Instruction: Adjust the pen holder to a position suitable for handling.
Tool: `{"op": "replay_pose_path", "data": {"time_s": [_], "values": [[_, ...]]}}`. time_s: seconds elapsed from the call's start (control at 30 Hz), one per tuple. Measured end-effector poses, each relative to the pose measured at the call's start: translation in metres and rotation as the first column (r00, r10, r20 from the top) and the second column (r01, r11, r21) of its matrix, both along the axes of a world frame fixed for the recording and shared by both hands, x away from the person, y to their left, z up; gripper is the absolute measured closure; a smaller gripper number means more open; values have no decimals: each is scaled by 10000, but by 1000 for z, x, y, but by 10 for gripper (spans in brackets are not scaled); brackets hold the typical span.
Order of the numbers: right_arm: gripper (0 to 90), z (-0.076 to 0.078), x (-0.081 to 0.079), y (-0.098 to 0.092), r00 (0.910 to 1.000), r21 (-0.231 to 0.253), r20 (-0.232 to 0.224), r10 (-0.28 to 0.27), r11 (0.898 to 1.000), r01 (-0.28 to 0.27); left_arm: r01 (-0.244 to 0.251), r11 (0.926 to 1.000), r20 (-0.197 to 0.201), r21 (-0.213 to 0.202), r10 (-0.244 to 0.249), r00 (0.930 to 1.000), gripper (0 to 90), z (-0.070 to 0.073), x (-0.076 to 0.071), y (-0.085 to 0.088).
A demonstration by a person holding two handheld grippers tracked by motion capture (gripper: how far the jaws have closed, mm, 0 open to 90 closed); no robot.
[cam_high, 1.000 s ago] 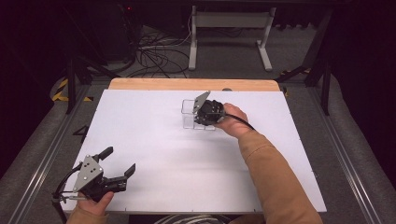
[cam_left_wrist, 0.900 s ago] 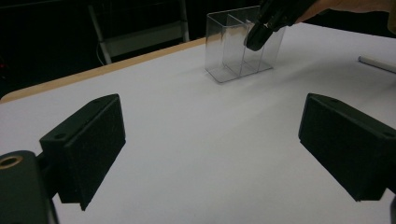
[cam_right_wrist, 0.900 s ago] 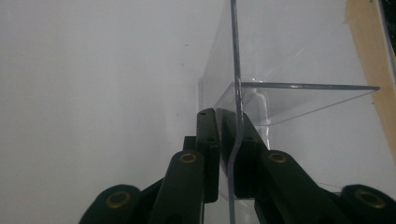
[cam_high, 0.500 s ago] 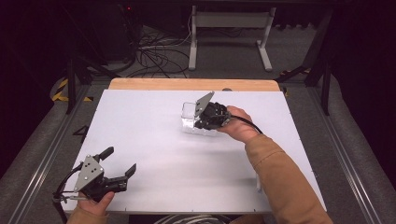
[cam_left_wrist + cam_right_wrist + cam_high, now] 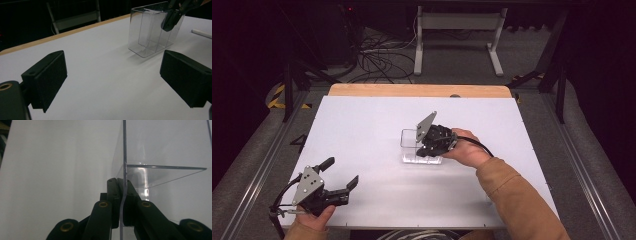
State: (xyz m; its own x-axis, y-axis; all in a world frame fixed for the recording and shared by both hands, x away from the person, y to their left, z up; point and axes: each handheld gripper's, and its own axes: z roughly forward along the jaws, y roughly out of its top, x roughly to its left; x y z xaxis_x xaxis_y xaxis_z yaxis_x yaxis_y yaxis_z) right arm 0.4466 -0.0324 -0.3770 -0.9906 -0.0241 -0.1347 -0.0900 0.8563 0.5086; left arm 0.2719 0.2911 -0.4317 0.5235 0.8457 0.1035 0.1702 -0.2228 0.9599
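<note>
Since the earlier frames, the right hand has dragged the clear plastic divided box point(image 5: 419, 147) from the table's twelve o'clock side toward its centre, while the left hand has kept its place.

At the table's seven o'clock corner, the left gripper point(image 5: 343, 173) rests low with its jaws spread wide and nothing between them; in the left gripper view, its two black pads point(image 5: 46, 78) frame bare white tabletop point(image 5: 362, 125), with the box point(image 5: 153, 30) farther off at about one o'clock.

Just right of centre, the right gripper point(image 5: 428, 145) is clamped on one thin wall of the box point(image 5: 160, 152); in the right gripper view, the transparent sheet runs straight between its closed pads. A small white stick point(image 5: 202, 33) lies beyond the box.

This box looks light, stiff and slick, so a pinch on a single wall probably slides or tips it easily, and thin clear plastic may crack under a hard squeeze. Holding low on an outer wall near a corner, or near a divider, seems the safer place.
</note>
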Motion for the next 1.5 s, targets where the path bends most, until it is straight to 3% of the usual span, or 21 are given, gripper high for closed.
{"op": "replay_pose_path", "data": {"time_s": [0.17, 0.47, 0.77, 1.2, 1.3, 1.5], "values": [[871, -7, -7, 5, 9991, -208, -352, 214, 9995, -222, 21, 10000, 3, 3, -21, 10000, 81, 0, 0, 0], [872, -14, -10, 7, 9982, -354, -596, -71, 9994, 50, 28, 10000, 6, 11, -28, 10000, 81, 0, 0, 0], [873, -17, -13, 6, 9988, -348, -464, 137, 9993, -153, 23, 10000, 2, 11, -23, 10000, 81, 0, 0, -1], [873, -18, -16, 7, 9992, -313, -382, -85, 9995, 73, 36, 10000, -1, 17, -36, 10000, 81, 0, 0, -1], [845, -18, -17, 7, 9993, -255, -355, -81, 9996, 72, 36, 10000, -1, 27, -36, 10000, 81, 0, 1, -1], [689, -5, -20, -2, 9992, 406, -236, -309, 9987, 319, 27, 10000, 29, 24, -27, 10000, 81, 0, 2, -1]]}}
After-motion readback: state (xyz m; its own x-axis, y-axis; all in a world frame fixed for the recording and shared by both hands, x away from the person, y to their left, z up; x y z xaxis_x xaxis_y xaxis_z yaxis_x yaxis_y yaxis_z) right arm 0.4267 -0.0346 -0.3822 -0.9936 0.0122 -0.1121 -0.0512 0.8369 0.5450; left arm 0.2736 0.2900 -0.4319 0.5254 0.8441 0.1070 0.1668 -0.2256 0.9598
